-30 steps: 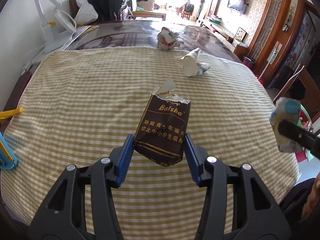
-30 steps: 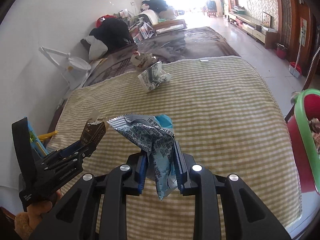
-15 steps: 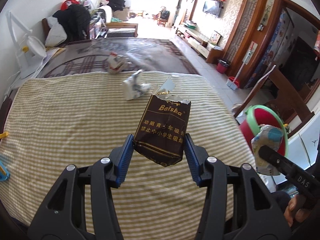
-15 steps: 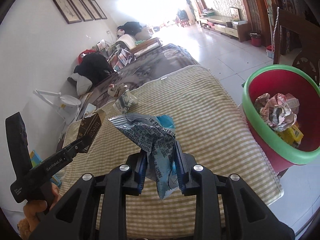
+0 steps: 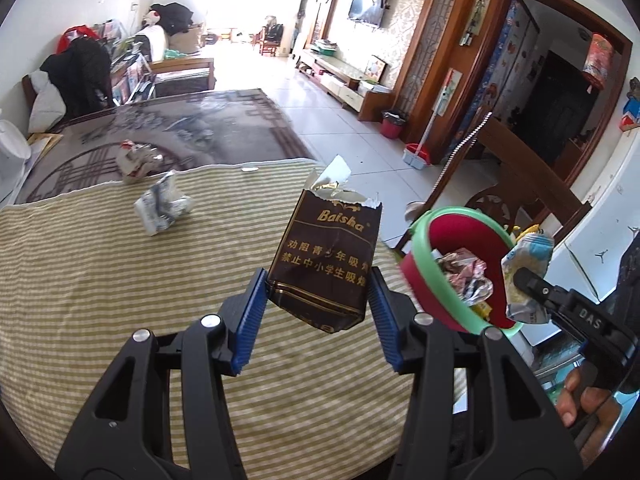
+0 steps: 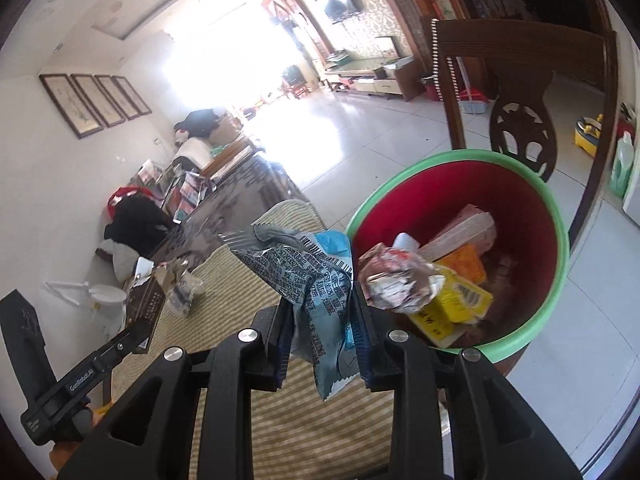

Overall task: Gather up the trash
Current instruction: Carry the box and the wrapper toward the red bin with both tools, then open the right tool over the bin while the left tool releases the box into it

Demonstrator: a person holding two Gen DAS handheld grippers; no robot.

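Wrappers fill both grippers. The left gripper (image 5: 318,302) holds a dark brown pack (image 5: 326,258) by its lower part, the blue pads pressing on its two sides. The pack stands almost upright, a little tilted; it has gold letters on the front, and the top is torn open, with silver foil and a white paper flap coming out. The right gripper (image 6: 320,334) has a blue and grey foil wrapper (image 6: 316,292) between narrow jaws that have just been opening a little; the pads are still against the wrapper. This wrapper is crumpled, with small black print and a barcode, and its lower corner hangs below the fingers.

Under both grippers lies a cloth (image 5: 100,280) with green and cream stripes. Just beside its edge is a red bin (image 6: 560,240) with a green rim, and the foil wrapper is close to this rim. In the bin are a crumpled silver wrapper (image 6: 396,280), a yellow box (image 6: 456,308), an orange packet and a pink box.

Farther on the cloth lies a crumpled white wrapper (image 5: 162,206). Behind it, on the dark table (image 5: 192,128) beyond the cloth, is one more crumpled piece (image 5: 134,158).
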